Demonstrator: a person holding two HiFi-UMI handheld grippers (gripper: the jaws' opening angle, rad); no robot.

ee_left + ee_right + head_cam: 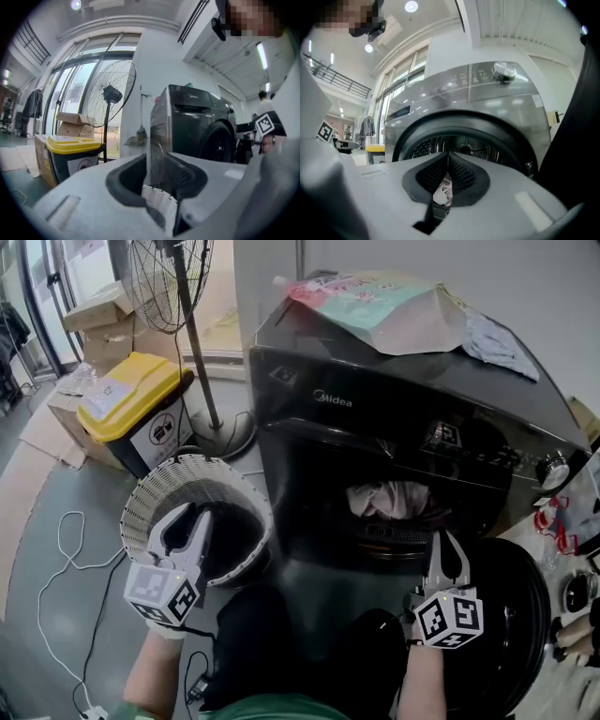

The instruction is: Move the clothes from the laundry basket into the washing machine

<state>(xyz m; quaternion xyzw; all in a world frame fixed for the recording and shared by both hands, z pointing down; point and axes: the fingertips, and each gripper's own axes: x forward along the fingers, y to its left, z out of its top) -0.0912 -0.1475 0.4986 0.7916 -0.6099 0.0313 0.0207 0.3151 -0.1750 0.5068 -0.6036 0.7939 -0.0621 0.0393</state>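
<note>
The dark washing machine (394, 390) stands with its round door (511, 615) swung open at the lower right. Pale clothes (389, 500) lie inside the drum. My right gripper (445, 538) hangs just in front of the drum opening, jaws shut and tips touching, with nothing between them. In the right gripper view the right gripper (449, 157) faces the drum, and the pale clothes (443, 191) show behind its jaws. The white slatted laundry basket (155, 488) sits on the floor left of the machine. My left gripper (190, 517) is open above the basket's dark inside, with the basket rim (159, 199) below the left gripper (157, 161).
A yellow-lidded bin (131, 395) and a standing fan's pole (202, 381) are behind the basket, with cardboard boxes (103, 315) further back. A detergent bag (375, 306) and a cloth (497, 338) lie on the machine's top. White cables (66, 549) trail over the floor at the left.
</note>
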